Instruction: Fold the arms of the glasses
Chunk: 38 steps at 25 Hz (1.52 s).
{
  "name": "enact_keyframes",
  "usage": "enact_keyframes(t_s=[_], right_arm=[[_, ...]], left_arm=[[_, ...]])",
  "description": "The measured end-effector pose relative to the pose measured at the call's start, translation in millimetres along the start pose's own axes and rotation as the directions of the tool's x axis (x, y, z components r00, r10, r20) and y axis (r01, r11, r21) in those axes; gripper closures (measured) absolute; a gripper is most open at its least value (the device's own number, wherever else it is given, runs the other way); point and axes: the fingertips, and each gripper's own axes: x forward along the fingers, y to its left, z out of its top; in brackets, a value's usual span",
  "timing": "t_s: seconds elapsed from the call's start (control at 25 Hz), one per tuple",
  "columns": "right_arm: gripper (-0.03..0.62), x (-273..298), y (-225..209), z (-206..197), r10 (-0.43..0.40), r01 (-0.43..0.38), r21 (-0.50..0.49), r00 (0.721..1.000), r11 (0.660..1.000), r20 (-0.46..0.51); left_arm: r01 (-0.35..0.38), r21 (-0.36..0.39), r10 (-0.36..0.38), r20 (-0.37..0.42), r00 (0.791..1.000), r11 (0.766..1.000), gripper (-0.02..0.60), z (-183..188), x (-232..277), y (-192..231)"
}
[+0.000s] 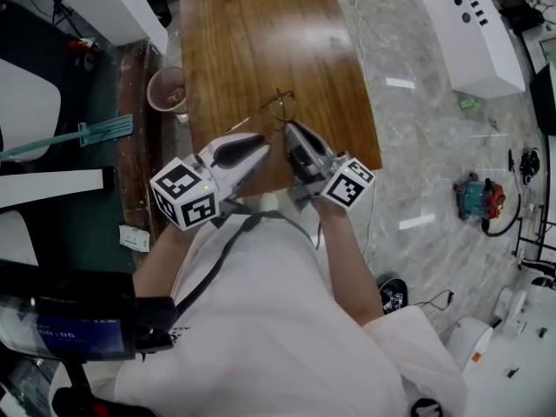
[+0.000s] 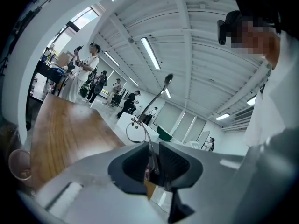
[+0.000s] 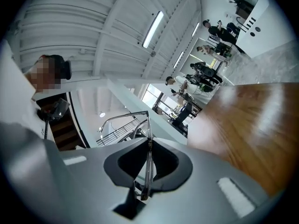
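The thin wire-framed glasses (image 1: 280,108) hang just above the near edge of the wooden table (image 1: 261,24), between my two grippers. My left gripper (image 1: 262,146) comes in from the left. In the left gripper view its jaws (image 2: 152,146) stand slightly apart, with the wire frame (image 2: 150,149) running between the pads, a round rim (image 2: 127,129) beyond them and one arm (image 2: 159,94) sticking up. My right gripper (image 1: 289,130) comes in from the right. In the right gripper view it (image 3: 148,143) is shut on the edge-on frame (image 3: 148,125), and an arm (image 3: 119,117) reaches off to the left.
A paper cup (image 1: 167,89) stands off the table's left edge and also shows in the left gripper view (image 2: 19,164). A green brush (image 1: 95,131) lies further left. A white counter (image 1: 469,24) and a toy (image 1: 478,196) are on the floor to the right. Several people (image 2: 88,69) stand far behind.
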Motion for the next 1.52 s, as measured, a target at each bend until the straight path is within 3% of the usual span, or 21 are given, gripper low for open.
enact_keyframes(t_s=[0.08, 0.16, 0.24, 0.32, 0.48, 0.64, 0.8, 1.04, 1.2, 1.52], right_arm=[[0.563, -4.7, -5.9, 4.7, -0.012, 0.012, 0.004, 1.000, 1.000, 0.007], [0.563, -8.0, -6.7, 5.4, -0.008, 0.008, -0.018, 1.000, 1.000, -0.020], [0.563, -10.2, -7.1, 1.6, 0.005, -0.008, -0.039, 0.998, 0.999, -0.059], [0.563, -11.7, -6.0, -3.3, 0.029, -0.033, -0.047, 0.995, 0.998, -0.094], [0.563, -7.3, 3.9, -18.7, 0.079, -0.096, -0.080, 0.978, 0.992, -0.192], [0.563, -0.7, 5.0, -30.1, 0.069, -0.100, -0.121, 0.969, 0.988, -0.238], [0.563, -3.9, 0.7, -30.1, 0.041, -0.078, -0.141, 0.967, 0.987, -0.251], [0.563, 7.9, 7.1, -39.1, 0.040, -0.092, -0.167, 0.956, 0.982, -0.290], [0.563, 17.1, 15.1, -46.9, 0.053, -0.102, -0.146, 0.951, 0.984, -0.304], [0.563, 16.6, 9.6, -40.9, 0.049, -0.066, -0.061, 0.967, 0.996, -0.251]], left_arm=[[-0.037, -0.030, 0.037, 0.025, 0.999, 0.999, 0.530, 0.6, -16.4, 13.1], [-0.039, -0.113, 0.051, 0.101, 0.994, 0.993, 0.575, 17.0, -34.4, 28.0], [0.032, -0.180, 0.001, 0.182, 0.983, 0.983, 0.575, 44.4, -46.8, 33.3], [0.121, -0.188, -0.079, 0.216, 0.973, 0.975, 0.575, 69.5, -50.4, 31.1], [0.263, -0.175, -0.240, 0.140, 0.961, 0.949, 0.575, 85.9, -37.5, 18.7], [0.334, -0.166, -0.342, -0.020, 0.940, 0.928, 0.575, 57.0, -19.9, -1.1], [0.320, -0.187, -0.337, -0.068, 0.939, 0.929, 0.575, 32.9, -11.0, -9.5], [0.264, -0.159, -0.284, -0.122, 0.951, 0.951, 0.575, 4.4, -0.6, -3.3], [0.229, -0.124, -0.243, -0.116, 0.963, 0.965, 0.575, -3.8, 7.4, 2.1], [0.237, -0.161, -0.244, -0.026, 0.969, 0.958, 0.575, 3.8, 3.6, -2.0]])
